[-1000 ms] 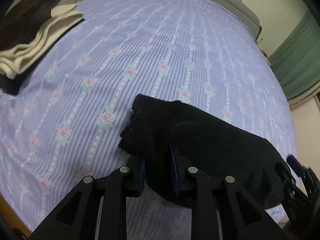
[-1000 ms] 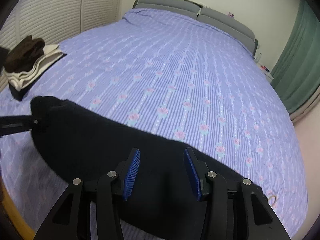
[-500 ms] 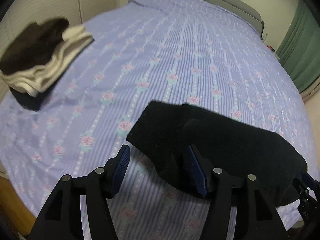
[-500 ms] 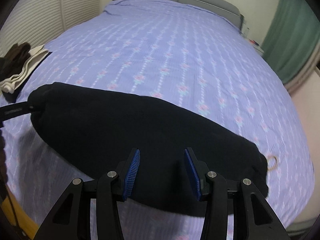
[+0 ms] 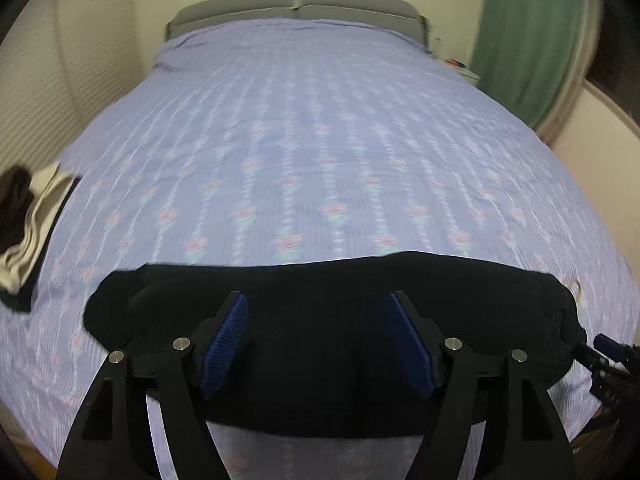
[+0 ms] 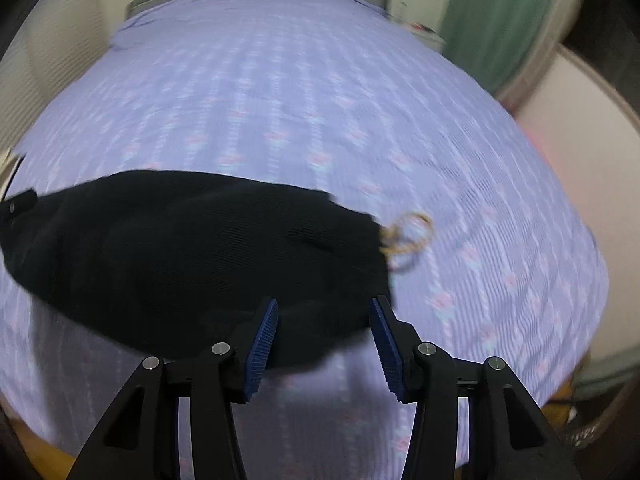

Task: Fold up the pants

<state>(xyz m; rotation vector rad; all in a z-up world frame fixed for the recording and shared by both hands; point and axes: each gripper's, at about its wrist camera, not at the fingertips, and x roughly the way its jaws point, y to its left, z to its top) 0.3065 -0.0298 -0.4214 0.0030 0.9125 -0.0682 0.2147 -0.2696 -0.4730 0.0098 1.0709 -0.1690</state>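
Roughly centred low in both views, black pants point(image 5: 320, 304) lie folded across the purple floral bedspread point(image 5: 312, 152). Left gripper point(image 5: 318, 340) and right gripper point(image 6: 322, 344) both spread wide, holding nothing. Right view blurred; tan drawstring point(image 6: 408, 236) at pants' right end. Clothes stack point(image 5: 28, 216) cut off at left edge.

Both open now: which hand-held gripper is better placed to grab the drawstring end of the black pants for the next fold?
Probably right. The right hand-held gripper hovers open beside the pants' drawstring end; the left hand-held gripper faces their middle.
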